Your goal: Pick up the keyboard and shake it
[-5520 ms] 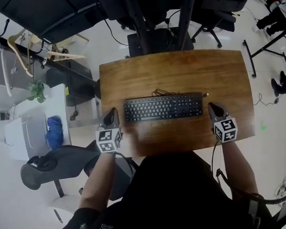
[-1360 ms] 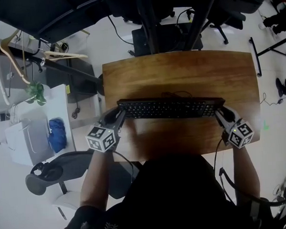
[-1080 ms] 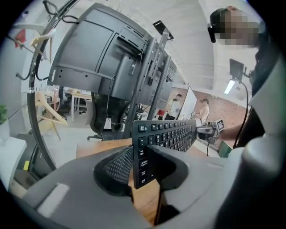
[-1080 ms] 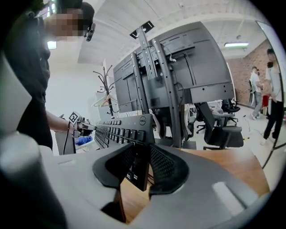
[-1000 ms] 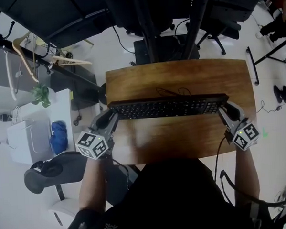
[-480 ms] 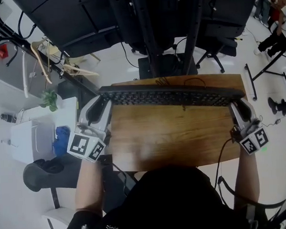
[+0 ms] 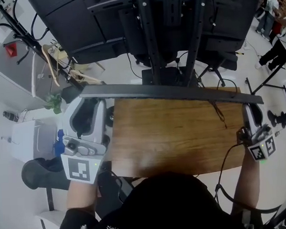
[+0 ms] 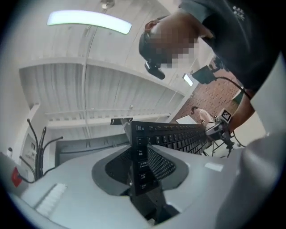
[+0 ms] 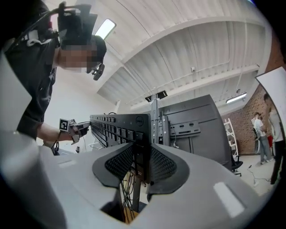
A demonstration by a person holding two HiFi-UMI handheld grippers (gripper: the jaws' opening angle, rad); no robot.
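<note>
Above the wooden table (image 7: 173, 143), the black keyboard (image 7: 170, 92) is hanging in the air. The left gripper (image 7: 86, 101) and the right gripper (image 7: 252, 111) are clamping its two ends. The lifting looks done. I think the shaking is coming next, and it is asking for firm grips.

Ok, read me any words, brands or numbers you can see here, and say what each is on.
"DELL": round logo at the right end of the keyboard, right gripper view.
Key legends on the keyboard: too small and blurred to read.
Marker cube: black-and-white pattern, no words.
</note>
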